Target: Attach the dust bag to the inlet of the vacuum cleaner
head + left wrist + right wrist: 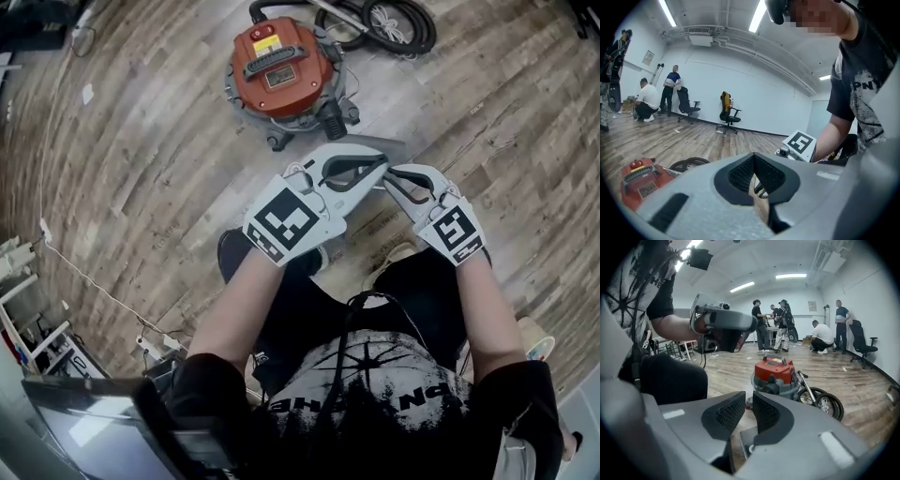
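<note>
The round plastic vacuum cleaner (281,66) is red over grey, the wood-plank floor (141,159) streaky grey-brown, the coiled hose (405,26) black.

1. Hose coil (398,23): cut off by the head view's top edge.
2. Vacuum cleaner (281,66): label (279,77) print too small to read. In the left gripper view its lower half is hidden behind that gripper's body.
3. Grey flat thing (394,147) on the floor (141,169): mostly covered by left gripper (382,167) and right gripper (392,180); can't tell what it is.
4. People (647,101) by the far wall: too small for detail.
</note>
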`<state>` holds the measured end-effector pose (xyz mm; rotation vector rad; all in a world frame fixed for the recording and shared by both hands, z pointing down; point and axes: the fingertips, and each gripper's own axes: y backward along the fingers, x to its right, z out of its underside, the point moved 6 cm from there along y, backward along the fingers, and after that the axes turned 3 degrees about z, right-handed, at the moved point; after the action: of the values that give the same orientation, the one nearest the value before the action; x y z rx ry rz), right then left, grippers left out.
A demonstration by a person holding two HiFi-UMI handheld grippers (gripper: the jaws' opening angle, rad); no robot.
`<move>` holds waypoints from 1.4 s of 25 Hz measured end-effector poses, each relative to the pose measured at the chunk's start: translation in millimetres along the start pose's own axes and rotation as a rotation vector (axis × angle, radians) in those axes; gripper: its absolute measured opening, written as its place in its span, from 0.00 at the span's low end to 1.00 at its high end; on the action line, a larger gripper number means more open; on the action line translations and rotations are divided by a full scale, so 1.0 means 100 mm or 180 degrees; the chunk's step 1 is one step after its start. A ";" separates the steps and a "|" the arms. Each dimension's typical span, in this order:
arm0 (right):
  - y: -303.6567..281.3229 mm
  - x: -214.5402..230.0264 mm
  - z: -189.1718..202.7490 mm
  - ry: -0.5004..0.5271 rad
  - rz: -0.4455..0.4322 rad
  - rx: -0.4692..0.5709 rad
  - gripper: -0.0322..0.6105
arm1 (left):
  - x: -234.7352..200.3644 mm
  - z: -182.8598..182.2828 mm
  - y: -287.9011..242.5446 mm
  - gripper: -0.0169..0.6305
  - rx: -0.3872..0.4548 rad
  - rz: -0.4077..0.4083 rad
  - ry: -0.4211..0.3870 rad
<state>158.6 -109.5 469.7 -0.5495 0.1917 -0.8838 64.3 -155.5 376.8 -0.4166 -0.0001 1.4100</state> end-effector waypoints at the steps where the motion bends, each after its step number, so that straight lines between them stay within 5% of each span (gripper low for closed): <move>1: -0.16 0.04 0.23 0.0038 -0.0008 -0.0057 0.14 | -0.09 0.22 -0.07 0.03 -0.0038 0.0025 -0.0025; 7: -1.05 0.11 1.72 0.0197 -0.0339 -0.0639 0.23 | -0.48 1.24 -0.47 0.03 -0.0298 0.0094 -0.0192; 11: -1.45 0.06 2.58 0.0486 -0.0653 -0.1307 0.34 | -0.53 1.59 -0.67 0.03 -0.0430 0.0161 -0.0231; 15: -1.65 0.06 3.16 0.0556 -0.0705 -0.1706 0.35 | -0.45 1.80 -0.74 0.03 -0.0403 0.0119 -0.0084; 25: -1.90 0.21 4.04 0.0870 -0.0639 -0.2496 0.38 | -0.35 1.85 -0.83 0.03 -0.0537 -0.0110 -0.0011; 29: -2.00 0.23 4.35 0.0752 -0.0602 -0.2785 0.37 | -0.27 1.90 -0.77 0.03 -0.0566 -0.0168 -0.0004; 35: -2.05 0.27 4.38 0.0796 -0.0573 -0.2843 0.38 | -0.21 1.99 -0.66 0.03 -0.0561 -0.0261 0.0097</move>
<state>202.3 -70.3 950.4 -1.2983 0.7947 -1.0223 74.8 -125.8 585.3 -0.5779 -0.1163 1.3272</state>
